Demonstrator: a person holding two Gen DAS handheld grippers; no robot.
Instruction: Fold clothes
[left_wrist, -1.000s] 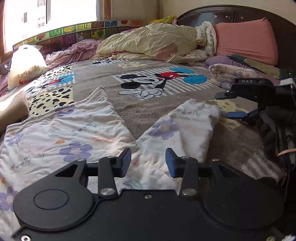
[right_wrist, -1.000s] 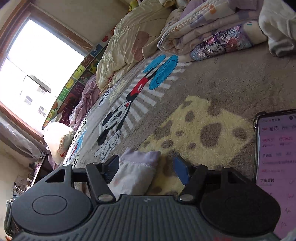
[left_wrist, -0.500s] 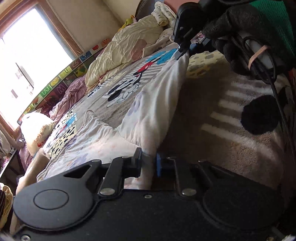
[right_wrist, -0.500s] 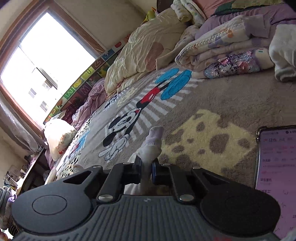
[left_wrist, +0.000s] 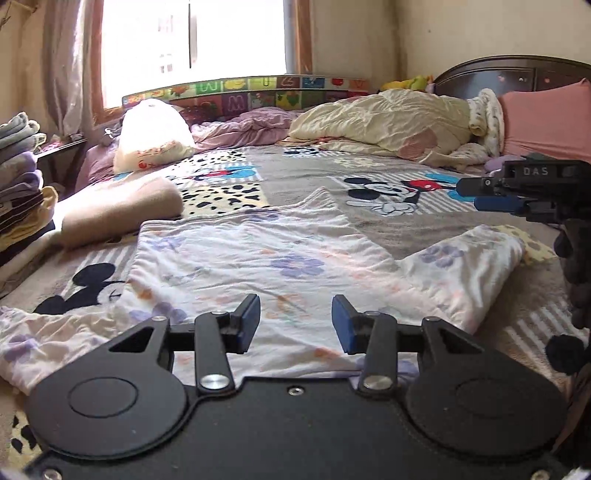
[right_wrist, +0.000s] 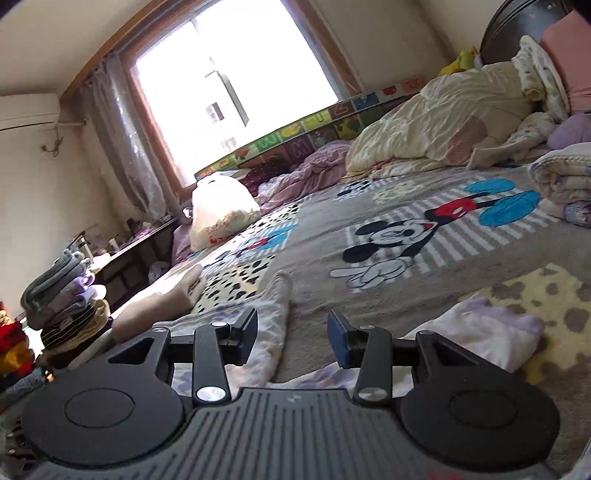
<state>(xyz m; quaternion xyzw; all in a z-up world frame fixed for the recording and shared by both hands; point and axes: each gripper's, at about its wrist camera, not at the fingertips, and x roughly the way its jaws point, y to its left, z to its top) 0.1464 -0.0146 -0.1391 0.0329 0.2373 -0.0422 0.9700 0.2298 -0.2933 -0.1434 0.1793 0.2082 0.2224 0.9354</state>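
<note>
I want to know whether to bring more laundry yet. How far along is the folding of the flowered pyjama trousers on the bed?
Barely begun. A stack of folded clothes already stands at the bedside. The flowered trousers lie spread on the blanket, legs apart, one cuff bunched. Nothing is in hand: the left gripper and right gripper are both open above the cloth. All the folding remains.

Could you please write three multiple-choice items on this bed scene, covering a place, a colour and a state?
1. Where does the floral garment lie?
A. on the cartoon blanket
B. on the clothes stack
C. on the windowsill

2. What colour is the pillow by the headboard?
A. green
B. pink
C. black

3. How is the left gripper?
A. shut on cloth
B. open, empty
C. out of view

Answers: 1 A, it is spread over the mouse print; 2 B, it looks pink; 3 B, its blue pads stand apart.
</note>
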